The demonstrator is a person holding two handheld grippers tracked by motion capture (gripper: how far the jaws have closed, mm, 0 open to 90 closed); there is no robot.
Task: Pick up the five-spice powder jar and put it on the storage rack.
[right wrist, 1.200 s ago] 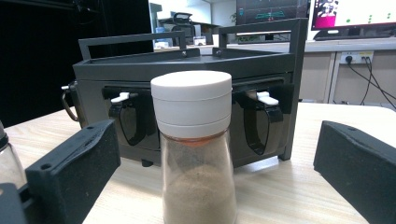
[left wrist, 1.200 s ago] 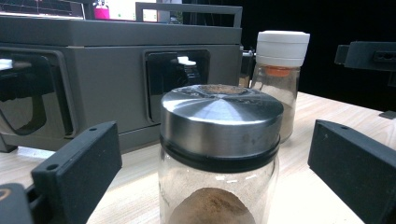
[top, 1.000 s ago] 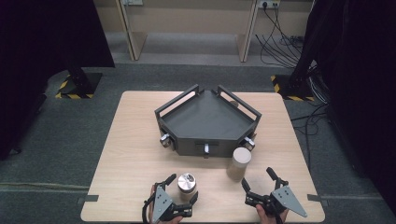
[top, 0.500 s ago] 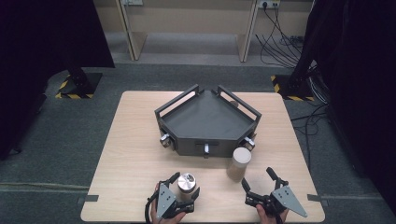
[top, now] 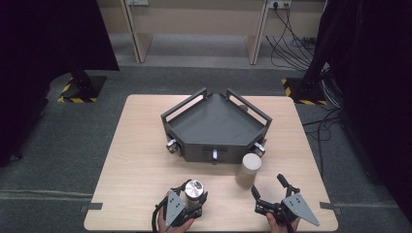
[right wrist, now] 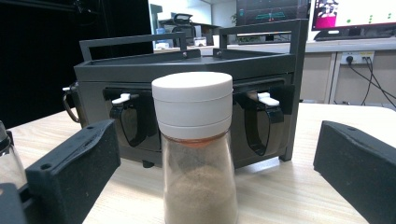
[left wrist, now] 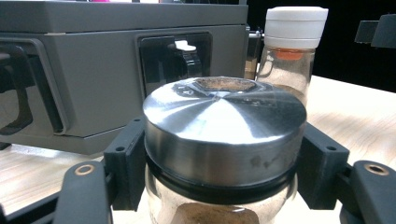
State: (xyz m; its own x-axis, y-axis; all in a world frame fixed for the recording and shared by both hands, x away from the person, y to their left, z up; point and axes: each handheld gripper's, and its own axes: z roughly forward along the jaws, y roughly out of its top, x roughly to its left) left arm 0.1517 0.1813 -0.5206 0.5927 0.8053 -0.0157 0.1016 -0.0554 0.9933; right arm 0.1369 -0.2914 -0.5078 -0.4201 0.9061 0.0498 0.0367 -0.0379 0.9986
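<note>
Since 1 s ago: L tool (top: 194, 203) jaws have just been closing, from wide apart to clamped on the metal-lid jar (top: 194, 190); jar sits in the same spot, near front edge of bench (top: 141, 145), left of centre. In the left gripper view the jaws press both sides of the jar under its shiny lid, brown powder visible in the glass below. R tool (top: 268, 187) hasn't shifted, jaws apart; white-cap shaker (top: 248, 170) stands upright ahead of them, not touched. In the right gripper view the shaker sits between the two black jaws w/ clear gaps each side, tan powder inside.

Bench: light wood top, rectangular, w/ tape tabs at the front corners. Dark grey angular tray (top: 216, 127) w/ handles stands mid-bench, latches on its front walls; shaker just in front of its right front corner.

Room: grey carpet floor, black curtains L and R, pale wood furniture at back, cables (top: 291, 34) trailing from a wall socket, yellow-black hazard-striped stand bases (top: 80, 90) on either side. Monitors seen beyond the tray in the right gripper view.
</note>
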